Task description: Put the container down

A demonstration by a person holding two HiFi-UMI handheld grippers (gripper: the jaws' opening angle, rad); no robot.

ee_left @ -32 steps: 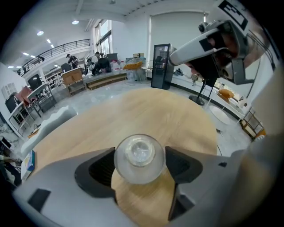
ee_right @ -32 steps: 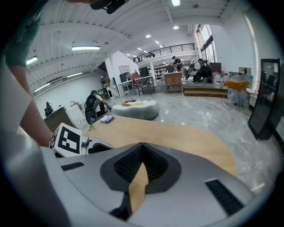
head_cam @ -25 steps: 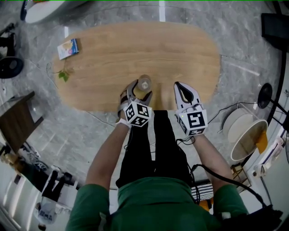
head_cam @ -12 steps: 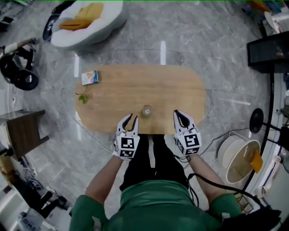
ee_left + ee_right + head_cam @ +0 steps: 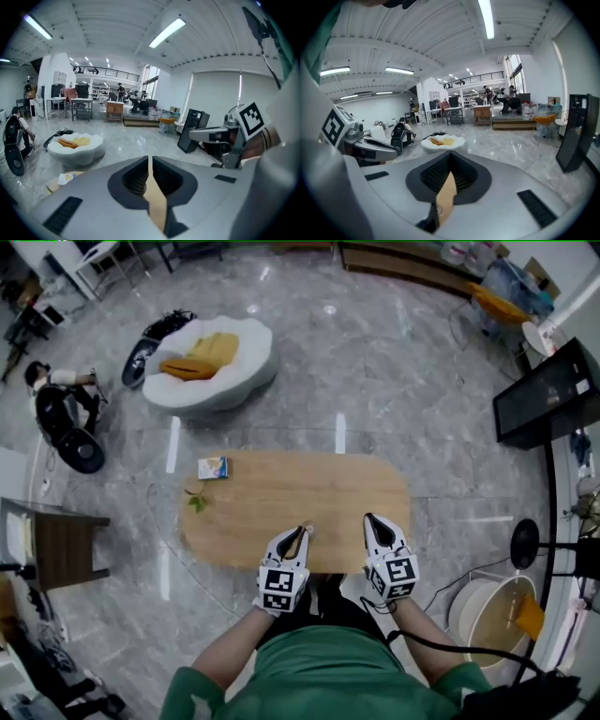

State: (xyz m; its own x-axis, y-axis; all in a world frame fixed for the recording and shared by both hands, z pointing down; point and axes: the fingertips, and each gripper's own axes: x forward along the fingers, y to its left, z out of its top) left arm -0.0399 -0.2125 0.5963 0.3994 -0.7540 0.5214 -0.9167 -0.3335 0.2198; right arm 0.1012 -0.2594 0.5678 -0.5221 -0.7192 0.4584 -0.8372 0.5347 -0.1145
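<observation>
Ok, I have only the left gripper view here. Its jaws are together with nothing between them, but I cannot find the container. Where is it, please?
Observer: The container stands on the wooden table, near the edge closest to the person. In the head view it shows just beside the tip of the left gripper.
Operator: And the right gripper, does it carry something?
Observer: No. The right gripper view shows the right gripper with its jaws together and nothing between them.
Operator: Is there anything on the table that I miss?
Observer: Yes, a small green sprig lies near the left end, close to the small box.
</observation>
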